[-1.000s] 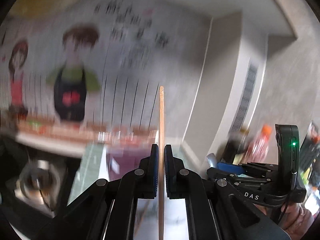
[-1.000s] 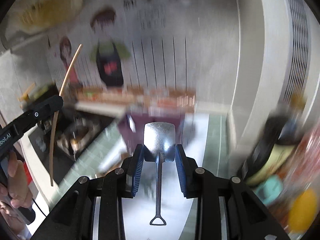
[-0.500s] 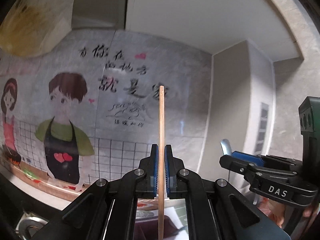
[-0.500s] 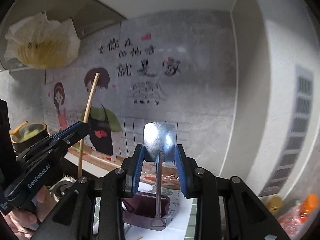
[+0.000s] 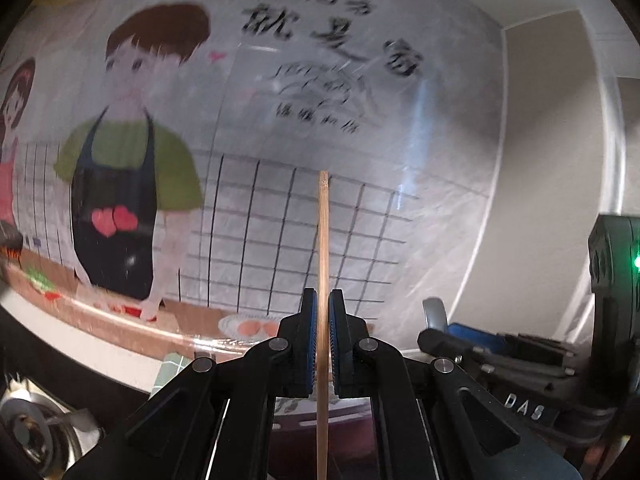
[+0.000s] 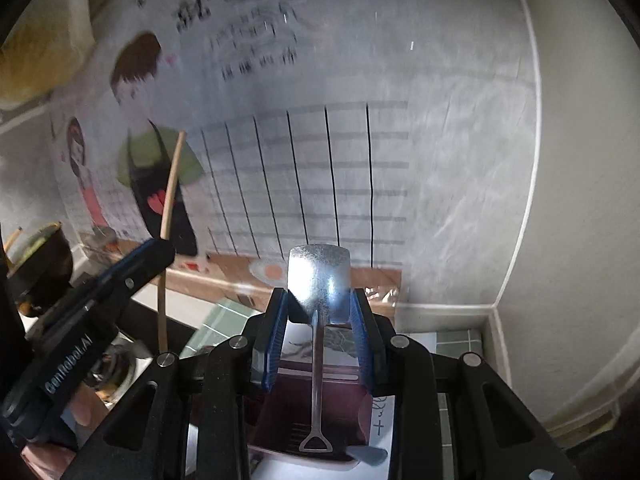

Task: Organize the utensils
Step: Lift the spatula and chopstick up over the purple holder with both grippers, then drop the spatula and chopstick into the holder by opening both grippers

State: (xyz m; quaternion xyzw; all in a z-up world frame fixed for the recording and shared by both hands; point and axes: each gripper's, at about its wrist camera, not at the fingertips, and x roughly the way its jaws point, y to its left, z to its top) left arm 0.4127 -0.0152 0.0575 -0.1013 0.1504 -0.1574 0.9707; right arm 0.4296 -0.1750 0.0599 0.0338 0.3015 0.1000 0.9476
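My left gripper [image 5: 323, 304] is shut on a single wooden chopstick [image 5: 322, 240] that stands upright between the pads. My right gripper [image 6: 319, 300] is shut on a shovel-shaped metal spoon [image 6: 319, 276], bowl up, handle hanging down over a dark red utensil tray [image 6: 288, 420] below it. The left gripper [image 6: 132, 268] with its chopstick [image 6: 170, 196] shows at the left of the right wrist view. The right gripper [image 5: 448, 332] shows at the right of the left wrist view. Both are held high in front of the wall.
A cartoon wall sticker [image 5: 120, 160] covers the backsplash ahead. A dark bowl [image 6: 40, 264] stands on the stove at left. A metal pot [image 5: 28, 436] lies at lower left. The room corner [image 6: 492, 304] is at right. White paper [image 6: 380, 420] lies under the tray.
Both views have tilted down and moved closer to the wall, so the counter and the tray show again. Both grippers still hold their utensils.
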